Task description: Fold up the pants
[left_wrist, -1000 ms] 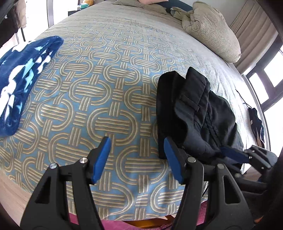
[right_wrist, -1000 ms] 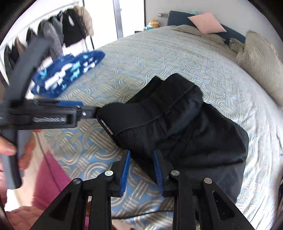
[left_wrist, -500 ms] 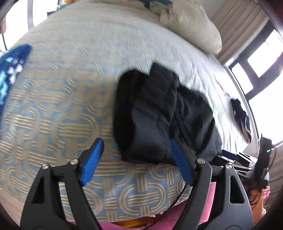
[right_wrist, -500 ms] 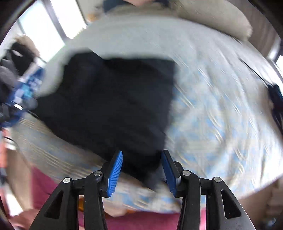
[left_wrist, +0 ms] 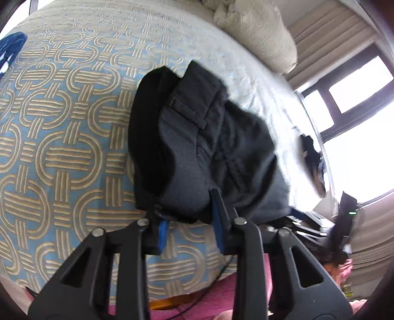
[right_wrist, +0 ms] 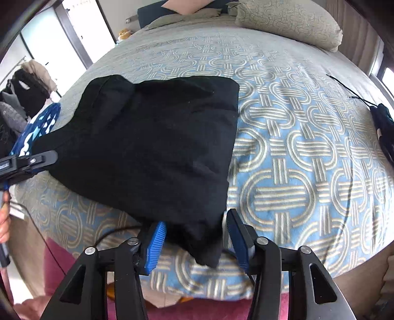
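Two grippers closing on pants [right_wrist: 157, 137]; bedspread [right_wrist: 295, 147] beneath

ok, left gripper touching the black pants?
Touching. Left wrist view: the left gripper has just been closing, and the near edge of the black pants is bunched between its pads.

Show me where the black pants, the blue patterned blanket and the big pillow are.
Black pants [right_wrist: 152, 137]: right wrist view, middle of the folded top layer.
Blue patterned blanket [right_wrist: 37, 128]: right wrist view, the visible edge beside the pants.
Big pillow [right_wrist: 288, 22]: right wrist view, its patterned face.
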